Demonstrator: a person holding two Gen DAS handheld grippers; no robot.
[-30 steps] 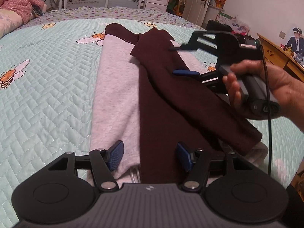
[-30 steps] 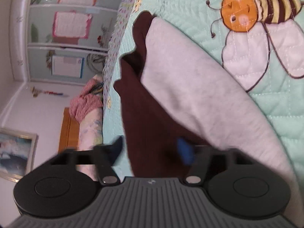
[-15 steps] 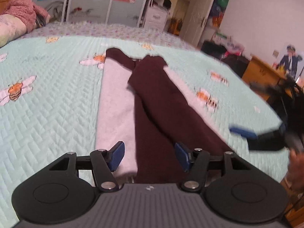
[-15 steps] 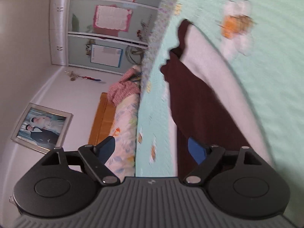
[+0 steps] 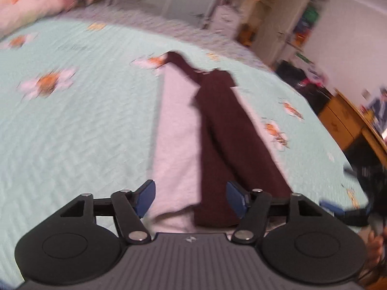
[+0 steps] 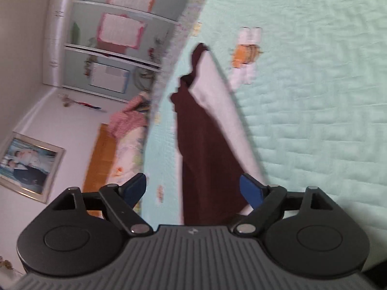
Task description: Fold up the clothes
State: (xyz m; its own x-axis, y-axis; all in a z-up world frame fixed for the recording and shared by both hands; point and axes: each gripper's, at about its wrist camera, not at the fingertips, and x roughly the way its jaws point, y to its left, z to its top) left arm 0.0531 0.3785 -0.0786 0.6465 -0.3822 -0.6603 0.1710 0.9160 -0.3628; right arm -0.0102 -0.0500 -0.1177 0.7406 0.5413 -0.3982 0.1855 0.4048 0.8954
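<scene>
A garment of light grey (image 5: 177,135) and dark maroon (image 5: 232,140) cloth lies folded lengthwise in a long strip on the mint bee-print bedspread (image 5: 79,133). My left gripper (image 5: 190,199) is open and empty, raised above the strip's near end. My right gripper (image 6: 193,189) is open and empty, rolled sideways, looking along the same strip (image 6: 205,145). It also shows blurred at the right edge of the left wrist view (image 5: 338,211).
A pink blanket and pillows (image 5: 36,2) lie at the bed's head. A wardrobe (image 6: 113,46) and a framed photo (image 6: 26,166) stand beyond. A wooden desk (image 5: 348,125) and a dark bag (image 5: 304,82) are past the bed's right side.
My right gripper has let go of the maroon sleeve and pulled back off the garment toward the right. Both grippers have risen and backed away; the views are blurred by motion.
</scene>
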